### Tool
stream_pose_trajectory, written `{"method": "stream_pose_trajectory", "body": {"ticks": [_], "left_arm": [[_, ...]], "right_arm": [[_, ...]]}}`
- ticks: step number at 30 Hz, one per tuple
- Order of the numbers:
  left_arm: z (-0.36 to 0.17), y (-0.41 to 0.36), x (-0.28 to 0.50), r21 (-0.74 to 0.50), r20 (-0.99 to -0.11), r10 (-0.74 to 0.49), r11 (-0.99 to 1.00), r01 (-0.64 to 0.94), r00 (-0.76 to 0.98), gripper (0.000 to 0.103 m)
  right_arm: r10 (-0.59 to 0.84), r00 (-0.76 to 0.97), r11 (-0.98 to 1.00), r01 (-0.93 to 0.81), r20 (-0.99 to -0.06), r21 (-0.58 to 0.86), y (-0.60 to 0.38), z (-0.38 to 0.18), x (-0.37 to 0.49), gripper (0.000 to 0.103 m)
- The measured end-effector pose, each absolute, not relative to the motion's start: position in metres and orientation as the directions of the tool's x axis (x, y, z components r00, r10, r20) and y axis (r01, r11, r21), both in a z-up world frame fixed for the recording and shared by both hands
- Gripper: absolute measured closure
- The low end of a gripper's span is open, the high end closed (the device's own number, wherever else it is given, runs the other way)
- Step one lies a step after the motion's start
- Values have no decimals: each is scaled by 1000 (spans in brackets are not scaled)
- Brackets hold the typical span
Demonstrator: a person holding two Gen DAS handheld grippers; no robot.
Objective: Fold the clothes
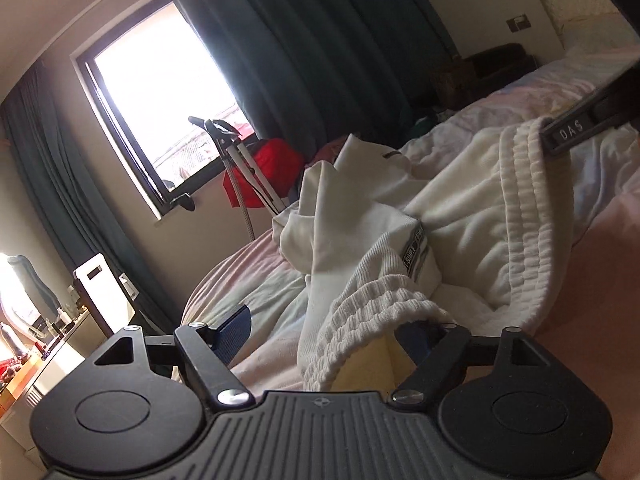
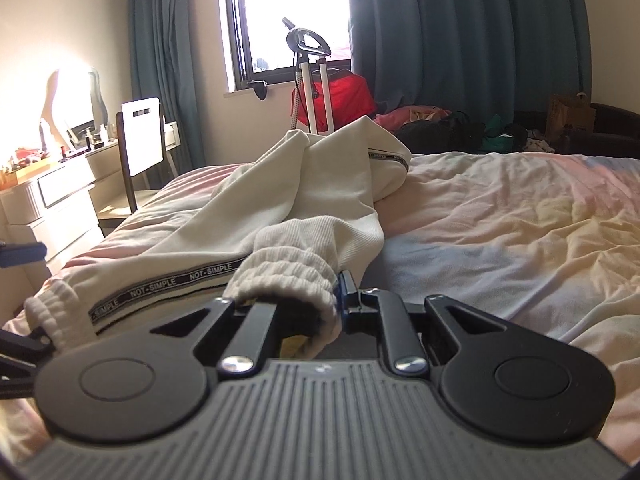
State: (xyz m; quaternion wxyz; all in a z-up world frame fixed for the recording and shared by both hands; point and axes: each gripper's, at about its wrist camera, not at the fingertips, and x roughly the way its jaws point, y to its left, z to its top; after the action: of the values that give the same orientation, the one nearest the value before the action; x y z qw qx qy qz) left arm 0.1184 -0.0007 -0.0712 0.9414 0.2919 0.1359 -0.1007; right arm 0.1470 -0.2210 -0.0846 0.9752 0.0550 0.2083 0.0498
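Note:
Cream sweatpants (image 1: 452,208) with a ribbed elastic waistband and a grey "NOT-SIMPLE" side stripe lie crumpled on the bed; they also show in the right wrist view (image 2: 304,184). My left gripper (image 1: 328,336) stands open, with the waistband (image 1: 360,320) lying between its fingers against the right one. My right gripper (image 2: 296,304) has the waistband (image 2: 288,276) between its jaws, which look closed on it. The right gripper's finger (image 1: 568,134) also shows at the waistband's far end in the left wrist view.
The bed (image 2: 500,220) has a rumpled pastel sheet. Beyond it are a window, teal curtains, a garment steamer (image 2: 308,64), a red bag (image 2: 340,96), a chair (image 2: 140,140) and a dresser (image 2: 52,192) on the left.

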Motion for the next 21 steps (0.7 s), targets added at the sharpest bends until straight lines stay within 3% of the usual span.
{"method": "stream_pose_trajectory", "body": {"ticks": [4,7,11,14,17,19,21], "left_arm": [[-56,6,130,400,-231,-137,889,222,963,24],[-48,14,145,302,-236,-101,938,172,967,32],[-38,41,164,191,-254,9,981,42,967,33],[-33,77,179,41,-328,79,997,-70,941,33],[-39,107,186,-19,-428,142,986,-167,892,34],[-43,126,190,-52,-494,177,971,-233,851,34],[-49,144,189,-58,-555,205,957,-283,806,34]], "right_arm": [[119,905,989,-69,-409,134,-222,-86,147,88],[117,907,992,-85,-404,96,-216,-86,146,87],[133,905,991,-127,-405,42,-206,-85,144,85],[154,895,985,-174,-418,-10,-196,-87,144,77],[182,871,963,-252,-455,-97,-179,-93,143,71],[183,853,925,-318,-488,-208,-163,-101,141,64],[174,844,874,-369,-508,-315,-148,-110,136,63]]}}
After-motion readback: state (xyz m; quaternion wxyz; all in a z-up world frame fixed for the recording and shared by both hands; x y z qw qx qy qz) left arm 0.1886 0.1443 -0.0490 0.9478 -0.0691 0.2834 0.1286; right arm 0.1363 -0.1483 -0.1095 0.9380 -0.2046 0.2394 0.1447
